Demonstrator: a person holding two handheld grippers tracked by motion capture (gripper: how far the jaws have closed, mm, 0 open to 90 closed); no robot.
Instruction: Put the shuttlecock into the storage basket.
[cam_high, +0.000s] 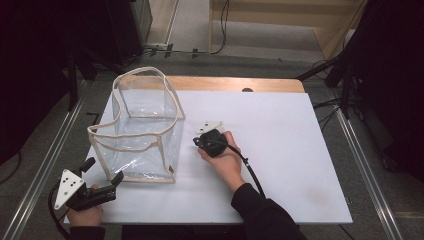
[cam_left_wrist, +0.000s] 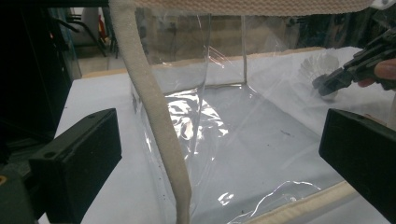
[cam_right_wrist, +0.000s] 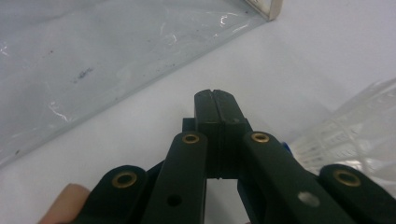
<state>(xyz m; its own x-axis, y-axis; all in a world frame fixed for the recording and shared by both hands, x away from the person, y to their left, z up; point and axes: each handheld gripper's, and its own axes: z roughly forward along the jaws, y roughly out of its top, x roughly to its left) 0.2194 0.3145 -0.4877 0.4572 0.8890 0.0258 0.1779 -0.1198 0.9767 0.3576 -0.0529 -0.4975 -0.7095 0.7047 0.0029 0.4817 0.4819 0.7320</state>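
No writing or brand can be read on anything here; a small tan tag sits at the bag's near right bottom corner, too small to make out. Count one bag, one shuttlecock, two grippers. Starting at your left, your left gripper (cam_high: 102, 186) rests at the table's (cam_high: 280, 150) seven-o'clock corner with its jaws spread wide and nothing between the pads; in the left gripper view they stand either side of the bag's cream-trimmed corner edge without touching it. Just beyond it, toward eleven o'clock, the one clear plastic bag (cam_high: 142, 130) with cream webbing trim stands upright and open-topped on the white table. Moving right, near the table's middle, your right gripper (cam_high: 199, 141) lies low beside the bag's right wall, its jaws pressed fully together on nothing, as the right gripper view (cam_right_wrist: 216, 100) shows. Just beside it, at about two o'clock from the fingertips, the single white shuttlecock (cam_right_wrist: 355, 126) lies on the table, apart from the closed pads.
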